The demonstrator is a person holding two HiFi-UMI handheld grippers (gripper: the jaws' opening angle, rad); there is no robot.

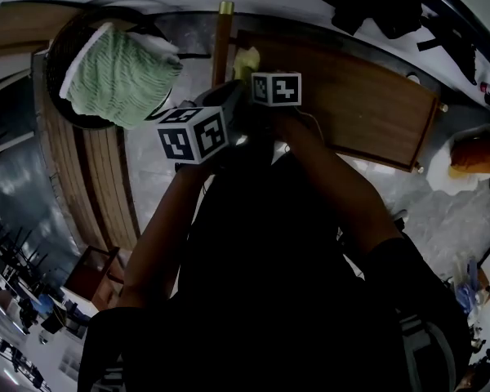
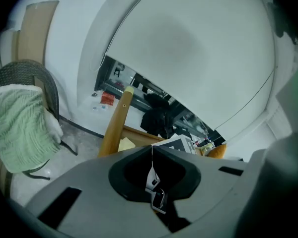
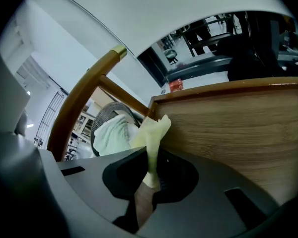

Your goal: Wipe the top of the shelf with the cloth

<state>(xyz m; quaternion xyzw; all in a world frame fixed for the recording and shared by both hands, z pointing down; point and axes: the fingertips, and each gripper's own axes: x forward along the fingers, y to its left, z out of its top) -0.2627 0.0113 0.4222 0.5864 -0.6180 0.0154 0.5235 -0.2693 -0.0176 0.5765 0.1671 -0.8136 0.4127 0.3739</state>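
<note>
A pale yellow cloth (image 3: 152, 131) is pinched in my right gripper (image 3: 150, 155), which is shut on it at the left end of the wooden shelf top (image 3: 238, 128). In the head view the cloth (image 1: 247, 59) shows just past the right gripper (image 1: 255, 75), at the left edge of the shelf top (image 1: 351, 96). My left gripper (image 2: 151, 148) is shut with nothing in it. It is held close beside the right one (image 1: 229, 101). From the left gripper view the cloth (image 2: 125, 144) is only partly seen.
A green towel (image 1: 118, 76) lies in a dark wire basket (image 1: 61, 51) to the left. A wooden pole (image 1: 222, 39) stands between basket and shelf. An orange object (image 1: 478, 158) sits at the far right, and black bags (image 1: 384, 2) lie beyond the shelf.
</note>
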